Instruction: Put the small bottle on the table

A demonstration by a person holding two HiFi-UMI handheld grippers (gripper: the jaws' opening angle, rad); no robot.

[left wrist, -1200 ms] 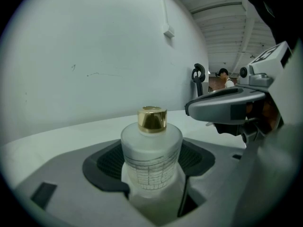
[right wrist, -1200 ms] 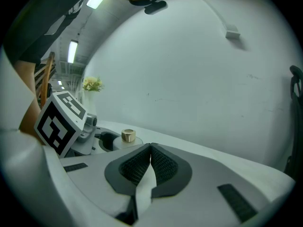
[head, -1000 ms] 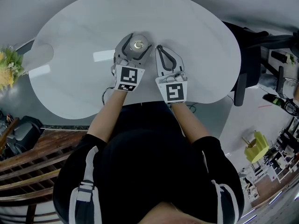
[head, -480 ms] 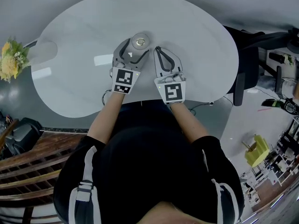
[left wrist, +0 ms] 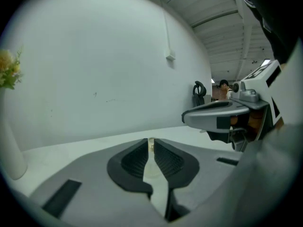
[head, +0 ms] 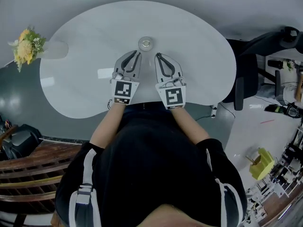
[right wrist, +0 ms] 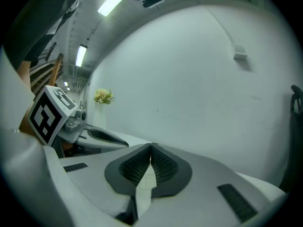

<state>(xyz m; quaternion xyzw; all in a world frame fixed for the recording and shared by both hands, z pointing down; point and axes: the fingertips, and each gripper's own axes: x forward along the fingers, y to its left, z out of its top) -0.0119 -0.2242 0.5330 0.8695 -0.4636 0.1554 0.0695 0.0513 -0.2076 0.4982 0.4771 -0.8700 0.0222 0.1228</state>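
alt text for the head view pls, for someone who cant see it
A small bottle stands free on the white table, just beyond two grippers held side by side. The left gripper has just closed its jaws on nothing; the right gripper is shut and empty too.

The table is white. The small bottle, seen from above, shows a silvery top. The left gripper and right gripper are grey, each carrying a cube of black-and-white square markers (their ribbed pads are black). The flowers are yellow with green leaves, in a white vase. The person's top is black with pale grey sleeve stripes.
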